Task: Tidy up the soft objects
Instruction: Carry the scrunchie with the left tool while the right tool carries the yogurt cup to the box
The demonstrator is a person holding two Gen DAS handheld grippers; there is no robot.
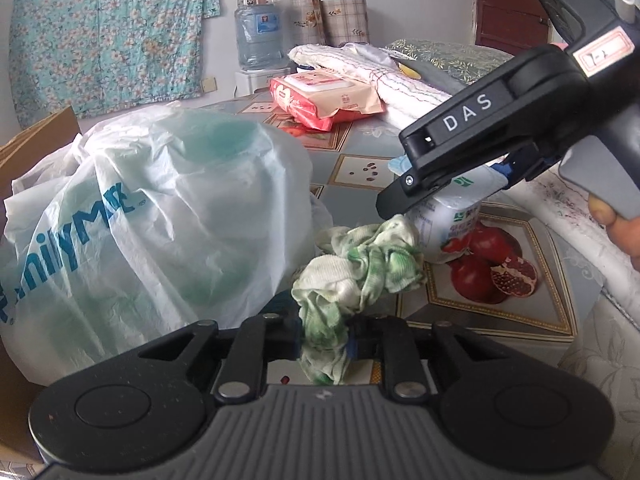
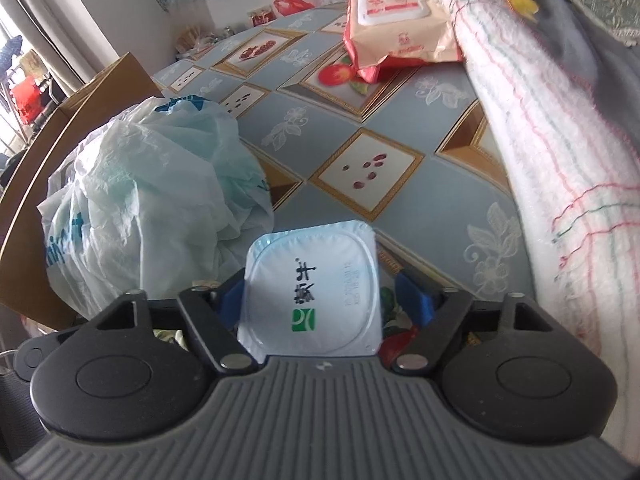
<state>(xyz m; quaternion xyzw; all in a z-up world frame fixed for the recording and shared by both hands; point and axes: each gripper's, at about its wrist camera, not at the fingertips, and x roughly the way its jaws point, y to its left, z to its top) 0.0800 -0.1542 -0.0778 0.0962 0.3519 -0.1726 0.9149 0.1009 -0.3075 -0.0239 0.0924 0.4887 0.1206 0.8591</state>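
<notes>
A crumpled green-and-white cloth point(image 1: 360, 272) lies on the patterned tablecloth point(image 1: 360, 140). Its near end runs between the fingers of my left gripper point(image 1: 324, 336), which is shut on it. Right behind the cloth stands a white yogurt cup point(image 1: 452, 216). My right gripper point(image 1: 440, 188) comes down over it from the upper right, held by a hand point(image 1: 620, 228). In the right wrist view the cup's foil lid point(image 2: 312, 292) sits between the blue pads point(image 2: 416, 300) of my right gripper point(image 2: 324, 300). The jaws stand open, with a gap between the right pad and the lid.
A bulging white plastic bag point(image 1: 160, 208) fills the left, against a cardboard box point(image 1: 36, 140). Further back lie a red wet-wipes pack point(image 1: 324, 96) and a folded striped towel point(image 1: 400, 76). That towel point(image 2: 560, 160) borders the right side. A water jug point(image 1: 258, 36) stands behind.
</notes>
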